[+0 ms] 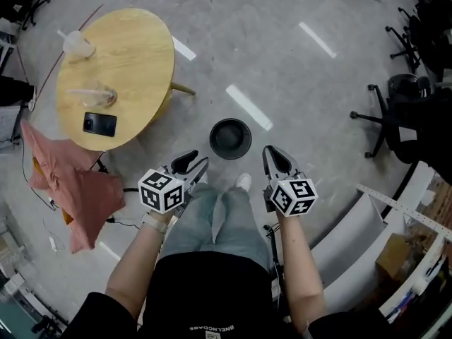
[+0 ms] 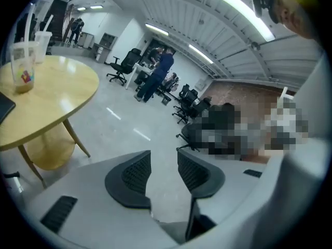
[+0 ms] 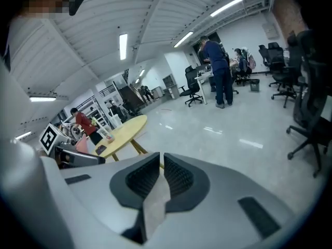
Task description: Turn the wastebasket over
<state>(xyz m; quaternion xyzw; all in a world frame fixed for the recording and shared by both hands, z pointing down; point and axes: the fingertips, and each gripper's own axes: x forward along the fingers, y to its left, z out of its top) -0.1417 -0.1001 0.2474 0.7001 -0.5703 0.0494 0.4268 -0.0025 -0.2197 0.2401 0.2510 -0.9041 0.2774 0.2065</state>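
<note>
The black wastebasket (image 1: 230, 138) stands upright on the grey floor (image 1: 282, 69), mouth up, just ahead of the person's shoes and between the two grippers; its inside shows only dark. The left hand-held gripper (image 1: 192, 162) hangs near its left side with jaws spread on bare air. The right hand-held gripper (image 1: 274, 157) hangs near its right side, jaws pressed together. On the round wooden bench (image 1: 145, 62) stand two clear cups with straws: the near cup (image 2: 22, 66) holds a little brownish drink, the far cup (image 2: 41, 38) looks pale.
</note>
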